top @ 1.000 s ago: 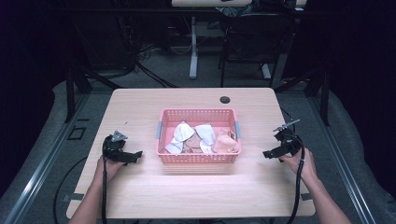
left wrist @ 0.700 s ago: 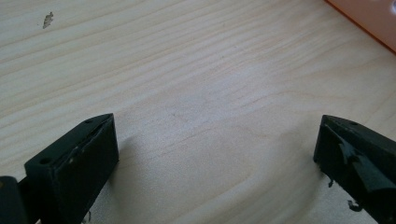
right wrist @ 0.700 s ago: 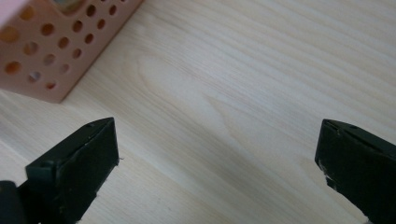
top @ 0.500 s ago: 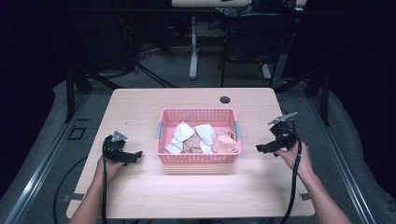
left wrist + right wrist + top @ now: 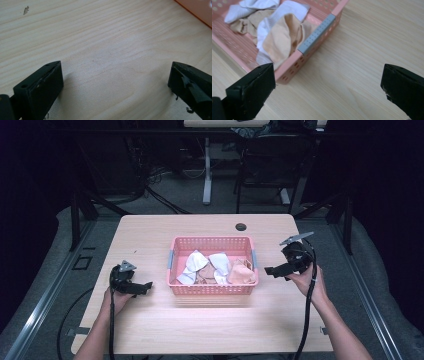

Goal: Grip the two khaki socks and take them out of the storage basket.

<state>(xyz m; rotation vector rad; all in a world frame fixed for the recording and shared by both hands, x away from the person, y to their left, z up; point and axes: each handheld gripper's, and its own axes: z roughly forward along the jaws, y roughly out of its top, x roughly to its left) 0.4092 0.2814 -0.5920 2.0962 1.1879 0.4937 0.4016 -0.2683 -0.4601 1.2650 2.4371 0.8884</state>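
Centrally in the high view, a pink basket (image 5: pixel 214 289) sits on the light wooden table (image 5: pixel 200 325), holding a loose pile of white cloths (image 5: pixel 197 266) and peach cloths (image 5: pixel 241 274). A small dark round hole (image 5: pixel 241 227) marks the tabletop above the basket, toward the far edge.

At the lower left of that view, the left gripper (image 5: pixel 142 286) rests low on the table, well apart from the basket's left side, held by the person's left hand (image 5: pixel 114 299). Its own view shows the 2 black jaws spread wide with bare wood between them and nothing held; an orange-pink corner of the basket (image 5: pixel 197 10) shows at the upper right.

At the right of the high view, the right gripper (image 5: pixel 274 269) hangs just beside the basket's right end, held by the right hand (image 5: pixel 311 282). Its own view shows the jaws wide apart and empty, with the basket's corner and grey handle strip (image 5: pixel 317 33) at the upper left, peach cloth draped inside near it
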